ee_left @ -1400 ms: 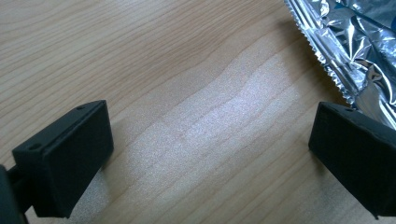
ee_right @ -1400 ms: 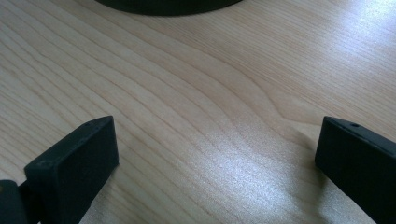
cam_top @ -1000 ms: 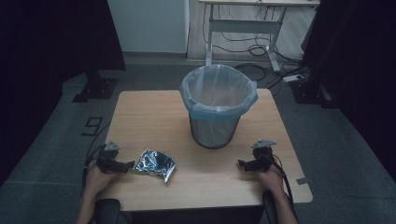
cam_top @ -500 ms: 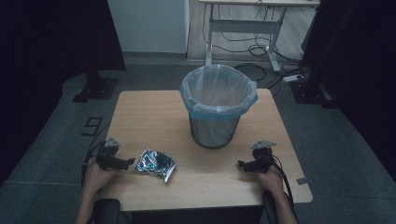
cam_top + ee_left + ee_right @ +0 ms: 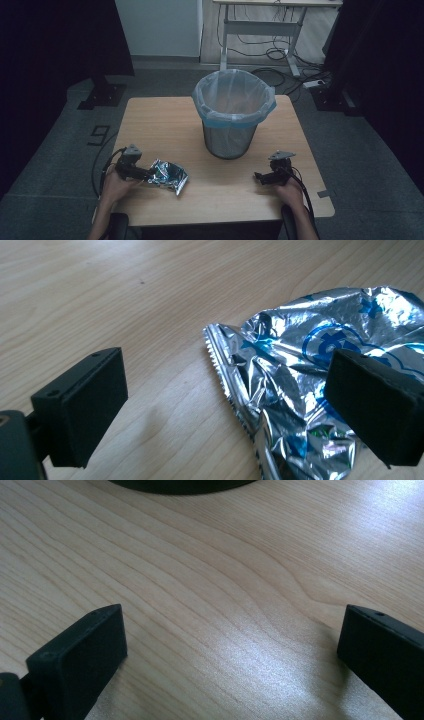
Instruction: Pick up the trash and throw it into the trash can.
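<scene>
The wooden table [image 5: 165, 120] carries a mesh waste bin [image 5: 231, 136] lined with a clear, blue-edged bag, standing at the middle toward the far side, just as it did a second ago. Near the left front lies a crumpled silver and blue foil wrapper [image 5: 169, 175], unmoved. The left gripper [image 5: 148, 173] has crept right since the earlier frames and now meets the wrapper's left edge; in the left gripper view its jaws stand wide apart, with the wrapper [image 5: 305, 390] reaching in between them, one jaw over the foil. The right gripper [image 5: 260, 176] rests near the right front, unchanged, jaws spread over bare wood.
</scene>
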